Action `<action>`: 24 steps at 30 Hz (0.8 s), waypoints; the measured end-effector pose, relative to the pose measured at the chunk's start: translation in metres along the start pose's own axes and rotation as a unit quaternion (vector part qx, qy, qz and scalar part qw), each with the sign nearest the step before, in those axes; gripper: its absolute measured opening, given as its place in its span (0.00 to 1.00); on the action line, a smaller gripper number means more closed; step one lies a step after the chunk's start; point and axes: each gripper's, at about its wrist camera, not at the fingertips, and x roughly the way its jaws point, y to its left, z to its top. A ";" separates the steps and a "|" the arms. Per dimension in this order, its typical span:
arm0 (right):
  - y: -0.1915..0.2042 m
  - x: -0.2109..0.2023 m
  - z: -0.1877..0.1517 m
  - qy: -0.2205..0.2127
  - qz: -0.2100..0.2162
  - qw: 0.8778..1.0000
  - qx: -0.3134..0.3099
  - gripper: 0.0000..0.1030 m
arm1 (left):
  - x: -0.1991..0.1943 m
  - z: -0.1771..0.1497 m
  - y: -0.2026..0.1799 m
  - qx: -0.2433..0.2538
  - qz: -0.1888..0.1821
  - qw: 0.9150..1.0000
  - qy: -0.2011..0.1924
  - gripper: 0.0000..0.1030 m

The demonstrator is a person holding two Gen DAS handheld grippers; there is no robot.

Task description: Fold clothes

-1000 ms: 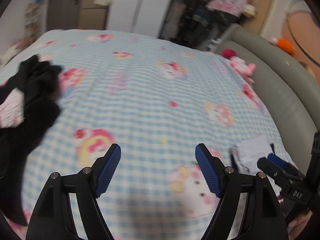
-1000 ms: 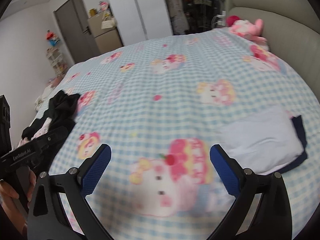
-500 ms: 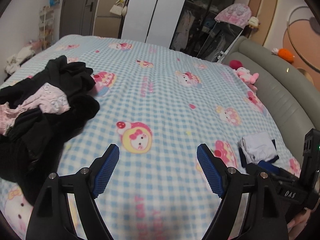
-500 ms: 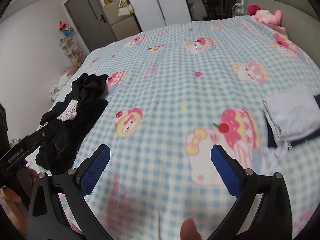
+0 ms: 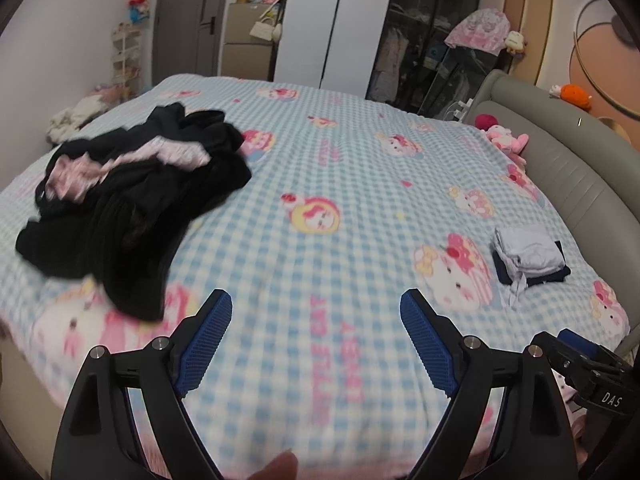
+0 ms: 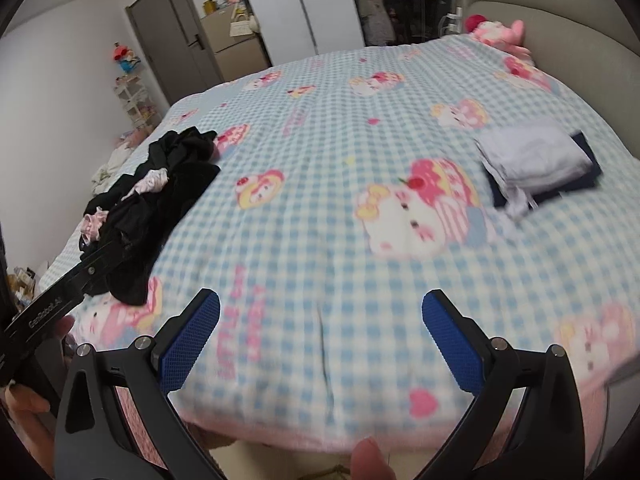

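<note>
You are standing in a home bedroom — a wide bed [image 5: 360, 208] with a blue checked cartoon-print cover fills both views, backed by a padded grey headboard [image 5: 568, 148]. Plush toys [image 5: 504, 138] sit by the headboard, a white wardrobe [image 5: 316, 20] and a grey door [image 6: 176, 36] line the far wall — and a small shelf rack [image 6: 134, 100] stands in the corner

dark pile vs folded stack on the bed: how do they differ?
The dark pile is crumpled and sprawling; the folded stack is squared and compact. The pile is mostly black with pink pieces; the stack is pale grey on navy. The pile is larger and lies left; the stack lies right, near the headboard. Both rest on the checked bedspread, untouched by either gripper.
</note>
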 end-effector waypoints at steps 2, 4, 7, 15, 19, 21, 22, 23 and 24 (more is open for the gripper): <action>-0.002 -0.009 -0.018 -0.004 -0.022 1.000 0.003 0.99 | -0.008 -0.018 0.003 -0.008 0.001 1.000 0.005 0.86; -0.005 -0.016 -0.033 -0.007 -0.036 0.999 0.006 1.00 | -0.015 -0.033 0.003 -0.006 0.001 1.000 0.008 0.86; -0.008 -0.022 -0.052 -0.005 -0.047 0.999 -0.002 0.99 | -0.024 -0.054 -0.002 0.006 0.000 1.000 0.004 0.86; -0.013 -0.024 -0.080 0.009 -0.047 0.999 0.008 1.00 | -0.023 -0.086 -0.025 0.040 -0.014 0.999 0.028 0.86; -0.012 -0.024 -0.083 0.012 -0.048 0.999 0.009 1.00 | -0.021 -0.090 -0.032 0.048 -0.014 0.998 0.034 0.86; -0.011 -0.025 -0.083 0.010 -0.054 0.998 0.008 1.00 | -0.021 -0.090 -0.032 0.046 -0.010 0.998 0.034 0.86; -0.010 -0.025 -0.083 0.009 -0.059 0.998 0.007 1.00 | -0.021 -0.090 -0.032 0.044 -0.011 0.998 0.034 0.86; -0.010 -0.025 -0.082 0.009 -0.064 0.998 0.007 1.00 | -0.021 -0.089 -0.031 0.041 -0.013 0.998 0.034 0.86; -0.010 -0.025 -0.083 0.010 -0.066 0.998 0.007 1.00 | -0.022 -0.089 -0.031 0.039 -0.015 0.999 0.034 0.86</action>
